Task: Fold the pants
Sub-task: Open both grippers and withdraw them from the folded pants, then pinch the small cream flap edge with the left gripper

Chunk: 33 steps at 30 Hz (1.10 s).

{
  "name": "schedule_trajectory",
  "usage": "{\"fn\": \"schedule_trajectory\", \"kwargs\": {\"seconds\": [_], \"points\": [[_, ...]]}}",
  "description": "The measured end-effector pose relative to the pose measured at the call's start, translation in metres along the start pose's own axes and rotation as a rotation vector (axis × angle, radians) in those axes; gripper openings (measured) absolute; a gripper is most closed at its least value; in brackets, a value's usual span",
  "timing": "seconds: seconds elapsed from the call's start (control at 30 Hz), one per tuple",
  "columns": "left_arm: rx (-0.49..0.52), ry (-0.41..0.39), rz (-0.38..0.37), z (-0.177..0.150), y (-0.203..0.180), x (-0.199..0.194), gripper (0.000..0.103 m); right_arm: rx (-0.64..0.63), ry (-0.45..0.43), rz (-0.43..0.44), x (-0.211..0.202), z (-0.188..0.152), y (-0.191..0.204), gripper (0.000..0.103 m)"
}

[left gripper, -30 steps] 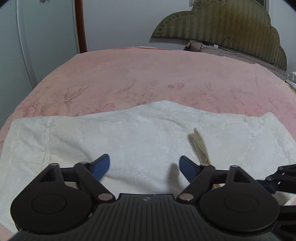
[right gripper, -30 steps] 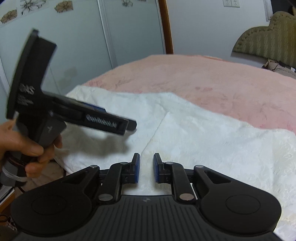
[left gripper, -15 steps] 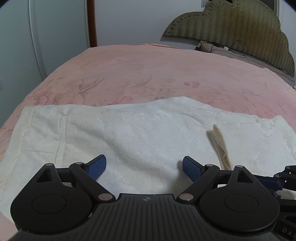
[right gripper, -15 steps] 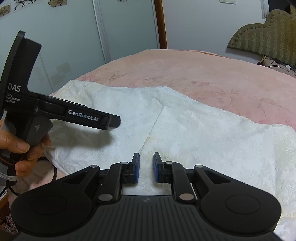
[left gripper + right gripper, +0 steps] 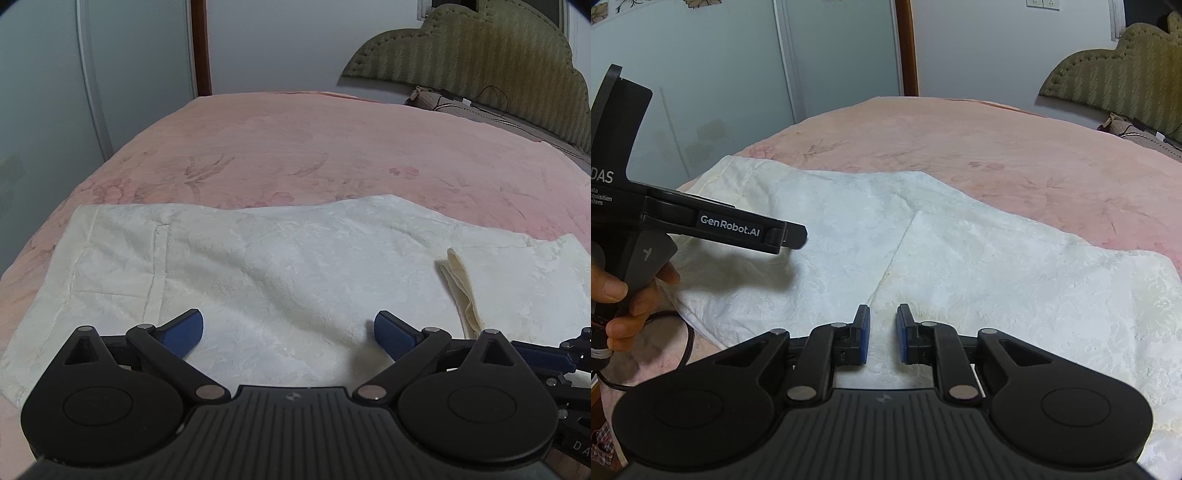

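Cream pants (image 5: 295,266) partly folded on pink bed (image 5: 314,147) — left hand-held gripper (image 5: 288,332) wide apart, right hand-held gripper (image 5: 882,332) slightly parted.

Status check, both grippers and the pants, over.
Left gripper open, empty. Right gripper narrowly open, empty. Cream textured pants part-folded on pink bedspread. Nothing blocking.

Pink floral bed (image 5: 295,147), cream pants (image 5: 280,273) spread flat on it, one end folded over

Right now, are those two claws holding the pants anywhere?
No. The left claw is wide open above the pants, and the right claw has a narrow gap with no cloth between its fingers.
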<state>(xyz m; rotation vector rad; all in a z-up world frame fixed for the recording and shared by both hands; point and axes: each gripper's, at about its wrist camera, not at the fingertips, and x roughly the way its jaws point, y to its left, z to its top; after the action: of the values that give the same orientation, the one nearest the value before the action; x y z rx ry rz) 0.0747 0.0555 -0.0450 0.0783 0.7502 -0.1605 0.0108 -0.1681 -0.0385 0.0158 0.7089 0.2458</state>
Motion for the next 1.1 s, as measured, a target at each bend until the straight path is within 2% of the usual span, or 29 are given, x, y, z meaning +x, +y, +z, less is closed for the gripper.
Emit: {"fn": "schedule_trajectory", "kwargs": {"seconds": [0.33, 0.5, 0.7, 0.77, 0.83, 0.87, 0.9, 0.97, 1.03, 1.07, 1.1], "points": [[0.062, -0.017, 0.078, -0.003, -0.003, -0.007, 0.103, 0.004, -0.018, -0.016, -0.003, -0.001, 0.002, 0.016], [0.103, 0.019, 0.146, -0.004, -0.006, -0.001, 0.103, 0.006, -0.023, -0.020, -0.004, -0.001, 0.002, 0.017], [0.114, 0.018, 0.160, -0.003, -0.005, -0.002, 0.103, 0.003, -0.038, -0.038, -0.006, 0.006, -0.005, 0.017], [0.105, 0.028, 0.144, 0.001, -0.005, -0.002, 0.102, 0.008, -0.048, -0.045, -0.008, 0.009, -0.011, 0.017], [0.071, 0.047, 0.080, 0.008, -0.003, -0.002, 0.102, 0.010, -0.058, -0.061, -0.011, 0.011, -0.018, 0.017], [0.039, 0.061, 0.020, 0.013, -0.002, -0.002, 0.101, 0.013, -0.062, -0.070, -0.012, 0.011, -0.022, 0.017], [0.007, 0.071, -0.045, 0.017, -0.001, -0.001, 0.101, 0.018, -0.064, -0.077, -0.013, 0.012, -0.026, 0.017], [-0.099, 0.110, -0.236, 0.026, 0.002, 0.005, 0.101, 0.032, -0.058, -0.081, -0.013, 0.013, -0.033, 0.017], [-0.211, 0.178, -0.399, 0.031, 0.002, 0.017, 0.101, 0.038, -0.055, -0.079, -0.013, 0.012, -0.038, 0.017], [-0.259, 0.216, -0.458, 0.032, 0.000, 0.026, 0.101, 0.041, -0.053, -0.078, -0.013, 0.010, -0.039, 0.017], [-0.282, 0.239, -0.477, 0.033, -0.003, 0.031, 0.101, 0.044, -0.050, -0.073, -0.012, 0.009, -0.040, 0.017]]}}
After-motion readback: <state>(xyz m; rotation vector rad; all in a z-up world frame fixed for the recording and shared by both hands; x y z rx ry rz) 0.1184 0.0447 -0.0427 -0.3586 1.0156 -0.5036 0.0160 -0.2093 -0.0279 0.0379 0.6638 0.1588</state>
